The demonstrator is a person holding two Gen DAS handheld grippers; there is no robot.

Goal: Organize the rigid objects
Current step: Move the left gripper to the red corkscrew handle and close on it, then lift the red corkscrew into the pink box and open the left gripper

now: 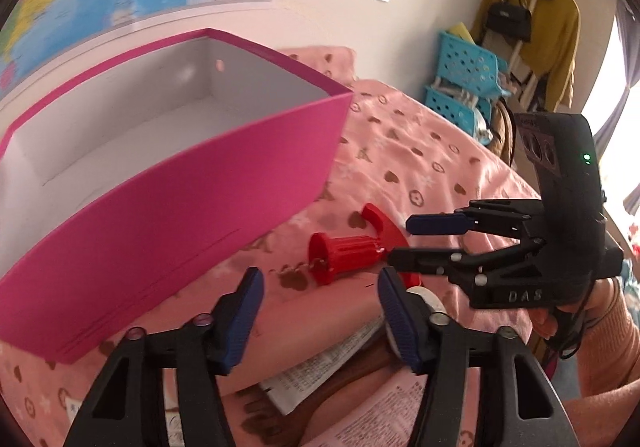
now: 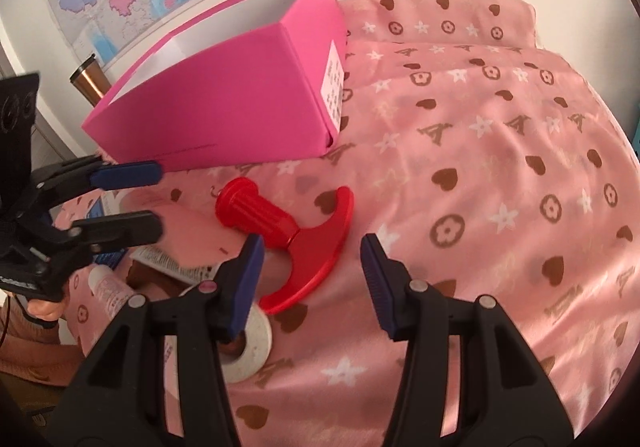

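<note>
Left wrist view: the left gripper (image 1: 316, 311) hangs spread and empty at lower centre. Just beyond it the red corkscrew (image 1: 352, 253) lies on the pink bedsheet (image 1: 432, 151), beside the empty pink box (image 1: 200, 175) at left. The right gripper (image 1: 400, 243) crowds in from the right, so the two could collide.

Right wrist view: the right gripper (image 2: 312, 267) stands spread, nothing between its pads. The corkscrew's curved handle (image 2: 320, 255) lies flat at centre; a pinch there may slip on the soft sheet.
</note>
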